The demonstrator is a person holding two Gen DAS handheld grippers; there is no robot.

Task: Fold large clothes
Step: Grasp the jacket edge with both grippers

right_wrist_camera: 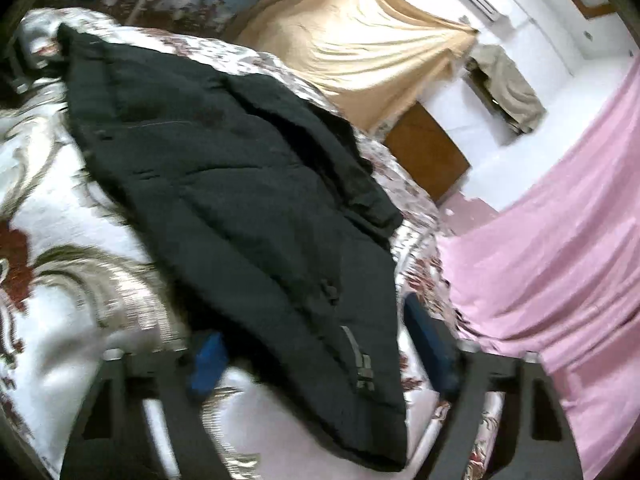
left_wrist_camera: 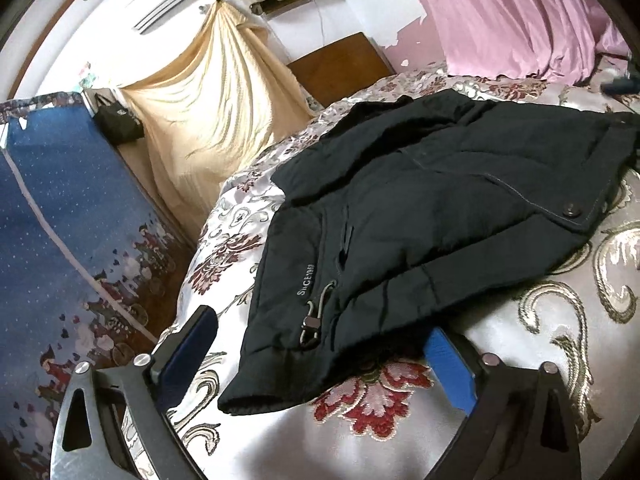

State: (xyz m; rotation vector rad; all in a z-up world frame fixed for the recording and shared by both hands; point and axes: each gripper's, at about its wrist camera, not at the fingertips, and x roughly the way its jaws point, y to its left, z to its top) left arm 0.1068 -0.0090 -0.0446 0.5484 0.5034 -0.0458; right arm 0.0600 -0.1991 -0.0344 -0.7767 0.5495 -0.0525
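- Left wrist view: dark quilted jacket (left_wrist_camera: 420,216), rumpled, lies on floral bedspread (left_wrist_camera: 560,300).
- Left gripper (left_wrist_camera: 320,348) spread wide; jacket hem between its fingers, none pinched.
- Right gripper (right_wrist_camera: 316,360) spread; jacket edge draped between its fingers, view blurred.

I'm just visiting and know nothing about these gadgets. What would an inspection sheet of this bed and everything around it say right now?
Surface: bed with a shiny floral bedspread.
Job's things: one dark padded jacket lies partly folded on the bedspread; a drawstring toggle shows at its hem.
Clutter: small dark items at the bed's far edge, too small to identify.
Grippers: left gripper open, its fingers either side of the jacket's hem; right gripper open, straddling the jacket's edge, blurred.
Cables: nothing seen.
Surroundings: pink curtain, draped cream cloth, wooden headboard, wall air conditioner, blue patterned fabric.
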